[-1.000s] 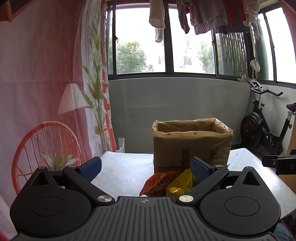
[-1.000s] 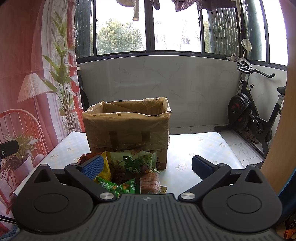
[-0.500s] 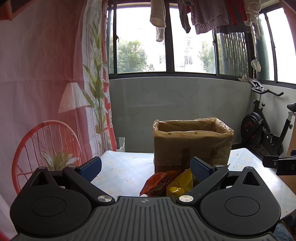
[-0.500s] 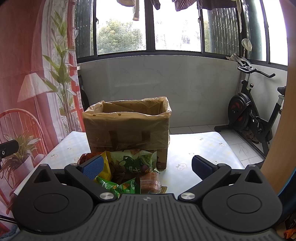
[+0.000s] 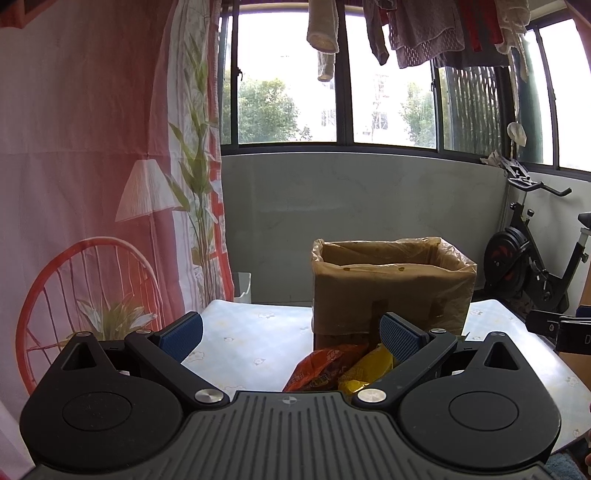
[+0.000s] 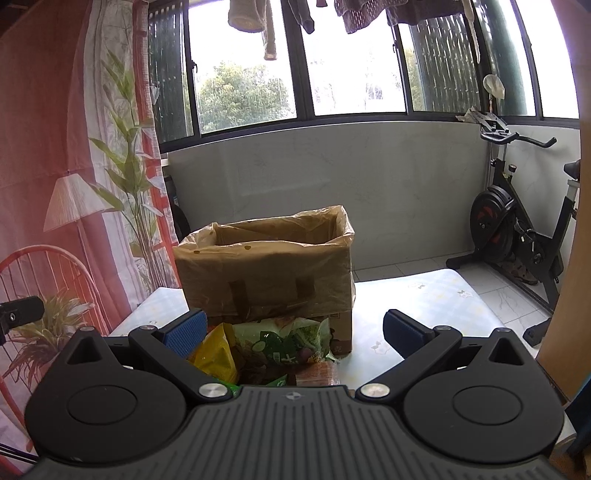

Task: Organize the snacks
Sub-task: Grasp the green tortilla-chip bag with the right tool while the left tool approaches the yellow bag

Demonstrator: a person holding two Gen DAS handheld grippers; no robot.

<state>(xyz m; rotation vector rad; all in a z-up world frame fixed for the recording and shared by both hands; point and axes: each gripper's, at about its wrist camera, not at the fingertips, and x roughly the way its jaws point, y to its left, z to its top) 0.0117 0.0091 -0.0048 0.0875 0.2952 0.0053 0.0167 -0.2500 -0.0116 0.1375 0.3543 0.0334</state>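
At the near edge of the table, both grippers hover with jaws spread wide and nothing between the pads. In the left wrist view the left gripper points level toward the box; an orange snack bag and a yellow snack bag lie low between the jaws, nearer the right-hand pad, which overlaps the yellow one in the picture. Contact cannot be told. In the right wrist view the right gripper is tilted slightly, looking a bit down over the pile: the yellow snack bag sits just beside the left-hand pad, a green snack bag lies in the middle of the gap, and a small reddish packet shows at the body's edge. The right-hand pad is well apart from all of them, over bare table. Pads are blue and ribbed; gripper bodies are matt black plastic with ridged tops. The bags are glossy, crinkled film. The table wears a pale checked cloth with small flower prints.

Behind the pile, touching or just beside it, stands a cardboard box, open-topped, lined with a clear plastic bag folded over its rim, tape strips on the front. Farther back: a grey low wall, windows with hung laundry, a printed red curtain to the left, an exercise bike to the right.
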